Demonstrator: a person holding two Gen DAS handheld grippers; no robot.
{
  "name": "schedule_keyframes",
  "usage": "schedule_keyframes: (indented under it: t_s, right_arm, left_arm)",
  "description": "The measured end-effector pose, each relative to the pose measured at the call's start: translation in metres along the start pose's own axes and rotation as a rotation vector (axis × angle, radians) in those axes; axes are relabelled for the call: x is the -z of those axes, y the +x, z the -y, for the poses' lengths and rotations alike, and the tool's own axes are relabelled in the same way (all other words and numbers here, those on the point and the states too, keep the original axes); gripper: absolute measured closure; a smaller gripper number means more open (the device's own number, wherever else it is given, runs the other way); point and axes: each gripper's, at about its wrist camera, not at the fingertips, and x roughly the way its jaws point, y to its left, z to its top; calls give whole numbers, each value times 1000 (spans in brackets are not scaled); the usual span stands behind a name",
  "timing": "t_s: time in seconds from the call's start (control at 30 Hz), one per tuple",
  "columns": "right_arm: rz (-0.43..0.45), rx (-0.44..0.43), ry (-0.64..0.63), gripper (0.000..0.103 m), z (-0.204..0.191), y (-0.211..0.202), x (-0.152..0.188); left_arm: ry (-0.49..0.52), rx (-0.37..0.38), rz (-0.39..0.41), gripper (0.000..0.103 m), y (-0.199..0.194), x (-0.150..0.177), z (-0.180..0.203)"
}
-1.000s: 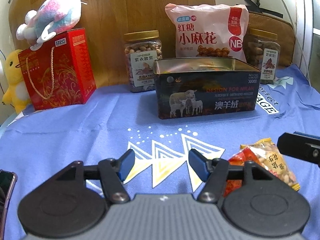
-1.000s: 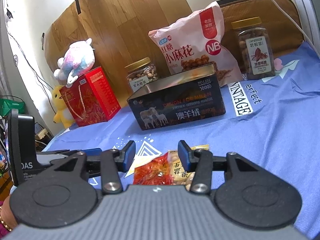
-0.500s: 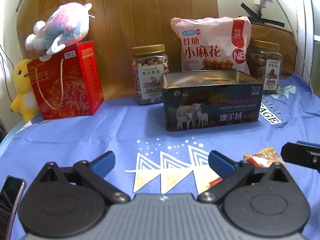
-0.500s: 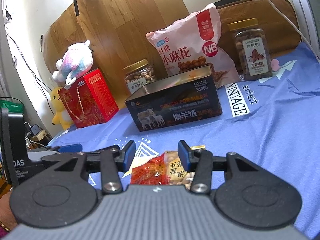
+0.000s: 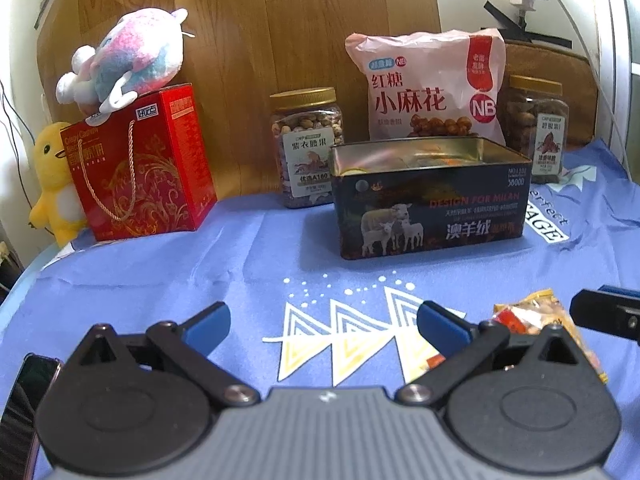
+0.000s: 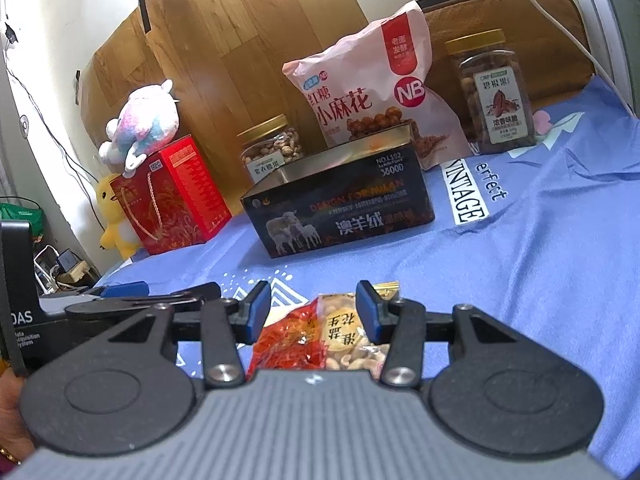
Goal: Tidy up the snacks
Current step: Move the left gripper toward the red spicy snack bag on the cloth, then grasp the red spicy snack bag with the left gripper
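A small orange and red peanut packet (image 6: 320, 336) lies on the blue cloth between the blue pads of my right gripper (image 6: 314, 312); the jaws stand a little wider than the packet, and I cannot tell if they touch it. The packet also shows in the left wrist view (image 5: 532, 320), to the right of my left gripper (image 5: 320, 324), which is wide open and empty above the cloth. An open dark tin (image 5: 432, 196) with sheep on its side stands behind; it also shows in the right wrist view (image 6: 340, 204).
Behind the tin stand a pink snack bag (image 5: 428, 84), two nut jars (image 5: 308, 148) (image 5: 536, 128) and a red gift box (image 5: 140, 164) with a plush toy (image 5: 128, 56) on it. A yellow duck toy (image 5: 52, 184) is far left. A phone (image 5: 24, 400) lies at the near left.
My left gripper has opened wide and pulled back and up a little. My right gripper stays around the peanut packet, barely moved.
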Motion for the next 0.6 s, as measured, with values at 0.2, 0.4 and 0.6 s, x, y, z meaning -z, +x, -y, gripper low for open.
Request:
schedule_keyframes:
  t_s: [0.2, 0.4, 0.6]
  right_arm:
    - [-7, -6, -5, 53, 1, 0, 0]
    - [-18, -6, -3, 53, 4, 2, 2]
    - [-27, 0, 3, 53, 9, 1, 5]
  left_arm:
    - [-3, -13, -17, 0, 3, 2, -3]
    - [22, -56, -15, 0, 5, 3, -3]
    - [28, -65, -34, 0, 12, 6, -6]
